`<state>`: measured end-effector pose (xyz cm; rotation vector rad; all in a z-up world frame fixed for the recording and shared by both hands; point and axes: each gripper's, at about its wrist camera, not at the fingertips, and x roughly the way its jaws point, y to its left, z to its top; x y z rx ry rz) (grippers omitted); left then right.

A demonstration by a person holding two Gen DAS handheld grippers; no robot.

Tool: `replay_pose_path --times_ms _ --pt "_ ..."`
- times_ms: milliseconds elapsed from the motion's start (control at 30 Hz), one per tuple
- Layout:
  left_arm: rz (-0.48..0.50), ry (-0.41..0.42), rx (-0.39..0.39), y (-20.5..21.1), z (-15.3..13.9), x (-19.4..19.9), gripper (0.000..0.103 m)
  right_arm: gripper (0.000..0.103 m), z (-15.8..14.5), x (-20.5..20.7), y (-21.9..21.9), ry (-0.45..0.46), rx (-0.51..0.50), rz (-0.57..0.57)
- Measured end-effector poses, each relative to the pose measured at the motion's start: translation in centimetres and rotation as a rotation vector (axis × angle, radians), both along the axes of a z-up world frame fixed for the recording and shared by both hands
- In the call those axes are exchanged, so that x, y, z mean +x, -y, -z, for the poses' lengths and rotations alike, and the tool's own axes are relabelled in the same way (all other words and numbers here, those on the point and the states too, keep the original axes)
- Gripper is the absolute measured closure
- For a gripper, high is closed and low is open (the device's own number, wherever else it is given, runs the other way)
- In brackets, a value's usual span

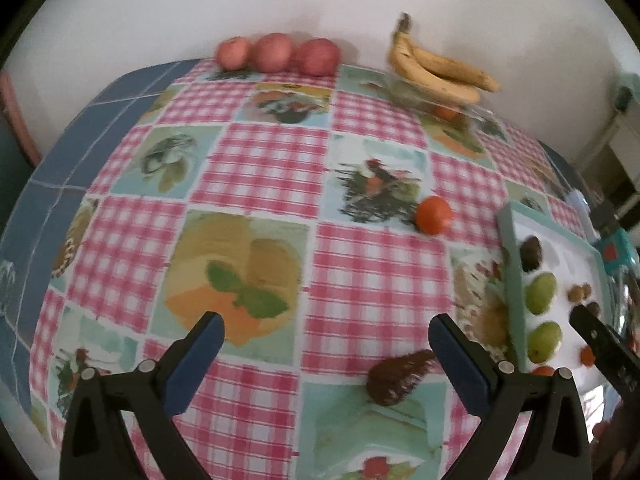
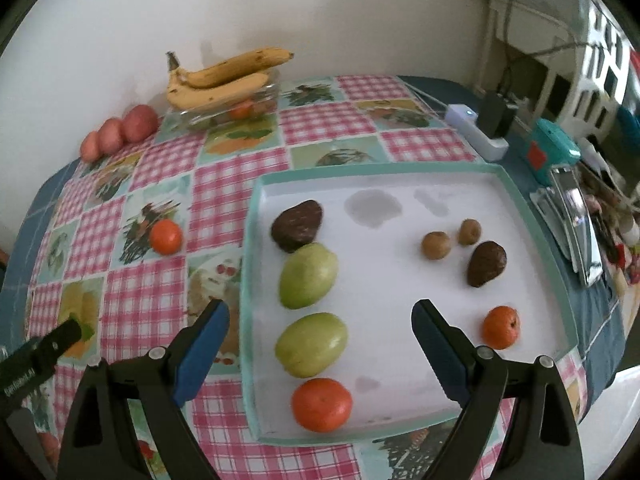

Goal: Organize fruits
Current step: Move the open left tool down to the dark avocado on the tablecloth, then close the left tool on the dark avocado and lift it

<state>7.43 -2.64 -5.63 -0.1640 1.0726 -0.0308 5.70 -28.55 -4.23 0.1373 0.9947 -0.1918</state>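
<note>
The dark avocado lay on the bench just beside the tray. The left tongs were wide open above it and should drop straight down, squeezing softly.

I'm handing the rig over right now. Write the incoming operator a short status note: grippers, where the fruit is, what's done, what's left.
Left gripper: open, empty, above the tablecloth near a loose avocado.
Right gripper: open, empty, over the tray.
In the tray's left column: avocado, two green fruits, tangerine. Scattered on its right: two small brown fruits, avocado, tangerine.
Still on the cloth: tangerine and three apples. Bananas rest on a glass dish.
Left: probably bring in the loose pieces and tidy the right side.
</note>
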Motion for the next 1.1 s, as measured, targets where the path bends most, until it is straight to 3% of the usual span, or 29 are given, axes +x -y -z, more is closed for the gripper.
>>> replay_pose_path --times_ms 133,533,667,900,967,1100 --pt "0.076 -0.041 0.006 1.8 0.8 -0.1 0.0 0.01 0.2 0.0 0.5 -0.006 0.017 0.015" --pt "0.254 -0.172 0.141 6.8 4.6 -0.8 0.0 0.01 0.4 0.0 0.4 -0.017 0.028 0.024" --pt "0.262 -0.247 0.14 7.1 6.2 -0.7 0.0 0.01 0.5 0.0 0.4 -0.02 0.033 0.025" --pt "0.236 -0.239 0.139 6.5 6.4 -0.4 0.001 0.01 0.6 0.0 0.5 -0.026 0.038 0.027" --pt "0.246 -0.238 0.138 6.5 6.3 -0.4 0.005 0.01 0.6 0.0 0.5 -0.029 0.038 0.029" --pt "0.257 -0.2 0.127 6.5 5.1 -0.3 0.042 0.01 0.7 0.0 0.4 -0.031 0.038 0.029"
